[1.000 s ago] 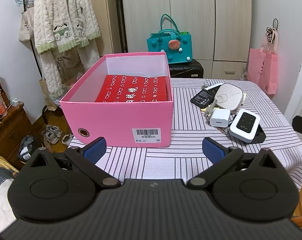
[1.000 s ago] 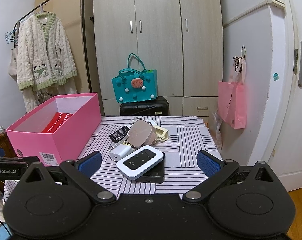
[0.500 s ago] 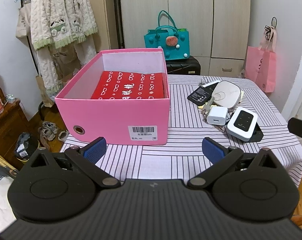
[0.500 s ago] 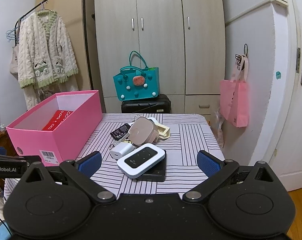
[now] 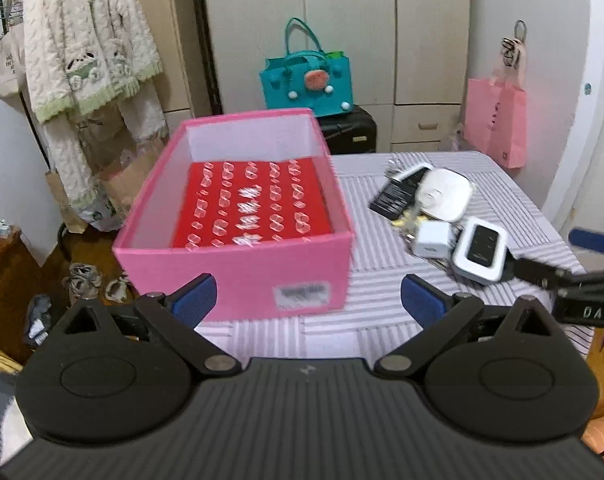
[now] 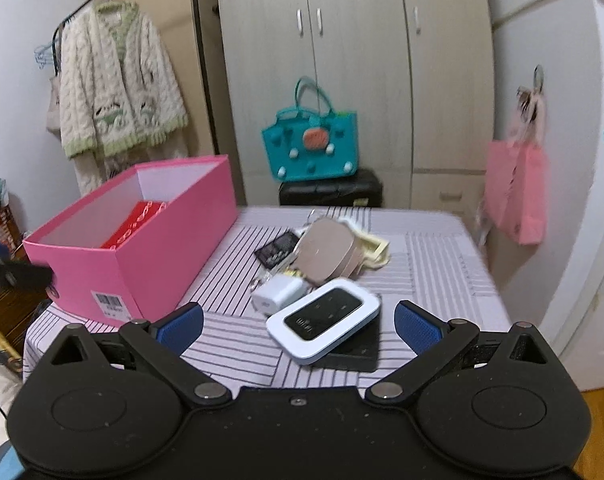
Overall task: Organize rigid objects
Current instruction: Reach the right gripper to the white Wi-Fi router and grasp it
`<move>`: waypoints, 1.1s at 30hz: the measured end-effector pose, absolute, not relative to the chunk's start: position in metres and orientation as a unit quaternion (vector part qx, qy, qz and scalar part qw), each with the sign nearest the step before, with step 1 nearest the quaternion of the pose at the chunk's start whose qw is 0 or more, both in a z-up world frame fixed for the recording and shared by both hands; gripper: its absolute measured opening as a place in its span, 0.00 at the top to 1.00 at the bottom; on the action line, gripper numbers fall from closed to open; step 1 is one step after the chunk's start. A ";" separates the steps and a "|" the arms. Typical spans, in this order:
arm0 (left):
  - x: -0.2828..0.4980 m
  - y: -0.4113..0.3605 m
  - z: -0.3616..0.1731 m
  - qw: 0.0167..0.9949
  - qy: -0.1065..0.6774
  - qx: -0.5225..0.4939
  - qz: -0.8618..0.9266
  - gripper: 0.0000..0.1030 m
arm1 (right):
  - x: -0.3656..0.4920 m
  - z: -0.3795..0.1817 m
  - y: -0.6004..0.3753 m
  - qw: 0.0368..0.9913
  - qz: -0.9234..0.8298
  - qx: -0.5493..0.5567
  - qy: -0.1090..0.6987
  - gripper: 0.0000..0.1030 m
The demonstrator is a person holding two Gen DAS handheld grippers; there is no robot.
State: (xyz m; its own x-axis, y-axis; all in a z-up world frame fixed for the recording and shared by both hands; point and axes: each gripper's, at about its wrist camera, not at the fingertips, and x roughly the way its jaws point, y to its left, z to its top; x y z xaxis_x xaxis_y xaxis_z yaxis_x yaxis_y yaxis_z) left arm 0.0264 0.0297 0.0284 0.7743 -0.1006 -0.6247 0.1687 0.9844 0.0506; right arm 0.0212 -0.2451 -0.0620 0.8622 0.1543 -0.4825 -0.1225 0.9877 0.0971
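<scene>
Since the earlier frame both views have closed in on the striped worktop (image 6: pixel 434 264). Left hand-held gripper (image 5: pixel 308 294): jaws spread, empty, before the pink box (image 5: pixel 242 268) holding a red packet (image 5: pixel 254 204). Right hand-held gripper (image 6: pixel 298 322): jaws spread, empty, now flanking the white pocket router (image 6: pixel 324 326), which lies tilted on a black slab, white charger cube (image 6: pixel 276 294) just beside.

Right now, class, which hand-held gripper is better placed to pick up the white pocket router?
Right, probably. The right hand-held gripper is open with the pocket router just ahead between its fingers; the left hand-held gripper faces the pink box.
</scene>
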 end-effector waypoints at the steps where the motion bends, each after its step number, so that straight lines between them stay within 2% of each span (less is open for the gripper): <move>1: 0.032 0.036 0.033 0.940 0.329 0.050 -0.070 0.03 | 0.026 -0.064 -0.244 0.962 0.075 0.034 0.261 0.00; 12: 0.093 0.091 0.050 0.936 0.330 0.066 -0.102 0.03 | 0.079 -0.092 -0.234 0.938 0.064 0.076 0.332 0.01; 16: 0.115 0.104 0.048 0.935 0.331 0.084 -0.095 0.03 | 0.098 -0.102 -0.229 0.935 0.034 0.062 0.348 0.11; 18: 0.126 0.113 0.043 0.938 0.324 0.092 -0.077 0.07 | 0.108 -0.107 -0.230 0.931 0.027 0.064 0.359 0.14; 20: 0.137 0.126 0.037 0.943 0.317 0.087 -0.051 0.13 | 0.114 -0.110 -0.231 0.928 0.017 0.059 0.367 0.18; 24: 0.161 0.151 0.023 0.938 0.336 0.079 -0.024 0.25 | 0.124 -0.108 -0.240 0.924 0.023 0.068 0.377 0.19; 26: 0.179 0.159 0.014 0.926 0.370 0.070 -0.023 0.41 | 0.128 -0.106 -0.245 0.918 0.031 0.076 0.387 0.18; 28: 0.193 0.165 0.006 0.916 0.396 0.061 -0.029 0.46 | 0.132 -0.104 -0.248 0.913 0.041 0.077 0.398 0.18; 29: 0.200 0.167 0.004 0.913 0.404 0.057 -0.034 0.52 | 0.134 -0.103 -0.249 0.911 0.043 0.077 0.403 0.18; 31: 0.207 0.168 0.001 0.910 0.408 0.063 -0.034 0.56 | 0.139 -0.102 -0.251 0.905 0.045 0.083 0.415 0.15; 33: 0.214 0.168 -0.001 0.910 0.407 0.068 -0.042 0.66 | 0.145 -0.101 -0.254 0.899 0.047 0.102 0.423 0.11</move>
